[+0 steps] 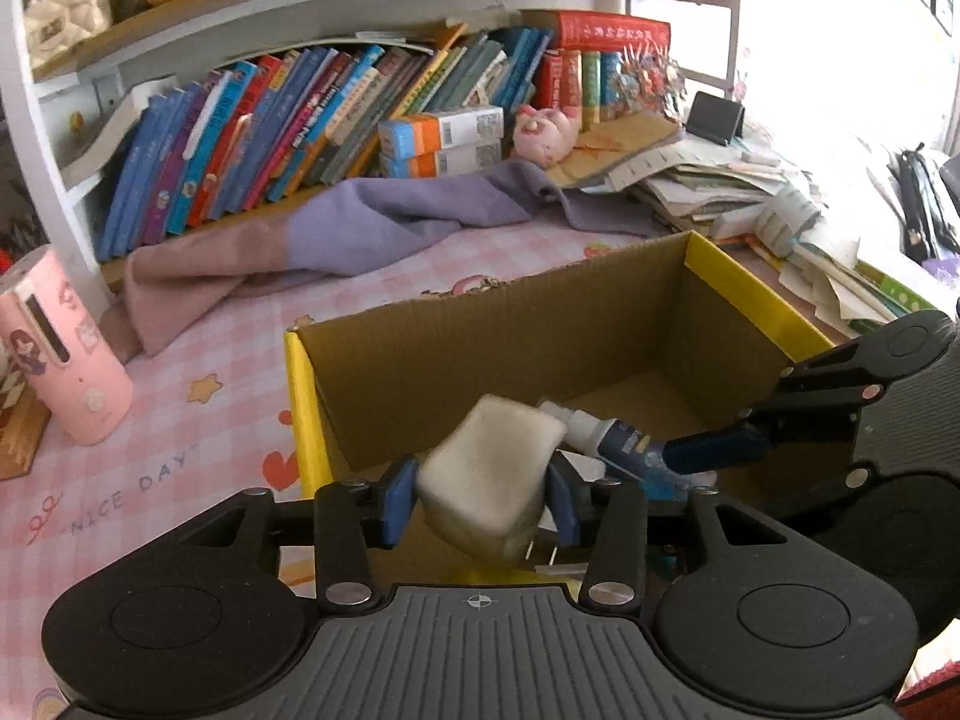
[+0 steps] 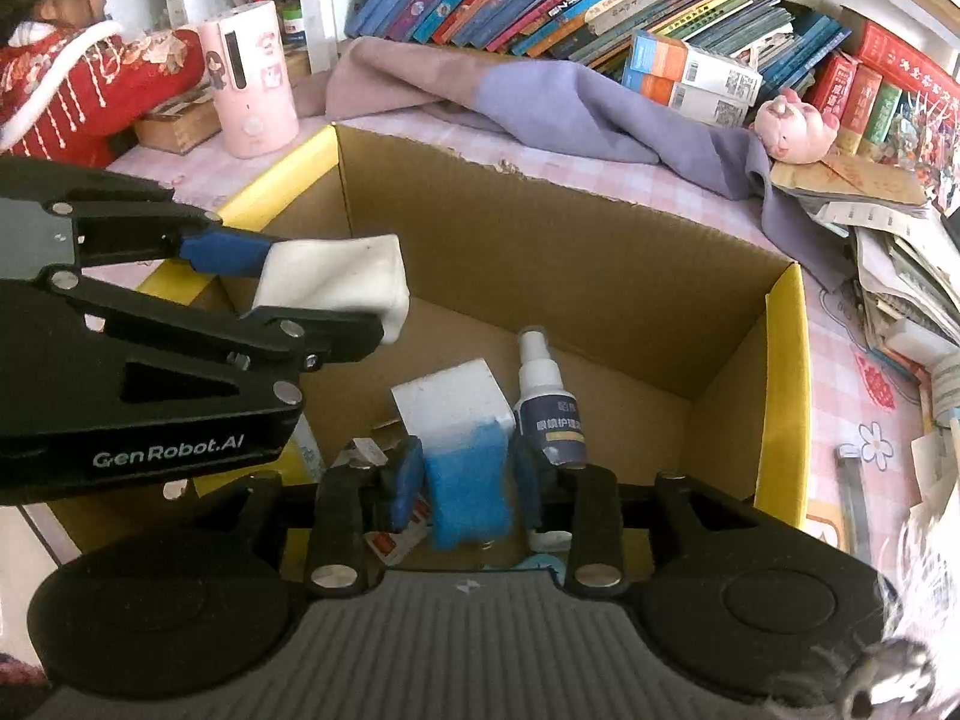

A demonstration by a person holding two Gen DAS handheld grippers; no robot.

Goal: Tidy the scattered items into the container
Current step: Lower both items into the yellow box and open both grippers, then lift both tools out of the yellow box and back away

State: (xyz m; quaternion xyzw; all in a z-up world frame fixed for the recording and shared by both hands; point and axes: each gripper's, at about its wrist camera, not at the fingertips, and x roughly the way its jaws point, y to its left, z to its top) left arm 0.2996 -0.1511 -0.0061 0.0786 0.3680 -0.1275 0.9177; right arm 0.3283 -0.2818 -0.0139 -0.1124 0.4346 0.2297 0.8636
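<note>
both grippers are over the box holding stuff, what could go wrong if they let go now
1. The left gripper holds the white charger high above the cardboard box; dropped, its prongs could hit the spray bottle below.
2. The right gripper grips the blue sponge close beside that bottle, so opening may nudge it.

Pink checked tabletop (image 1: pixel 180 420) below a white bookshelf (image 1: pixel 36 138) crammed with leaning books (image 1: pixel 270 120). Glaring daylight from a window (image 1: pixel 840 60) at right.
</note>
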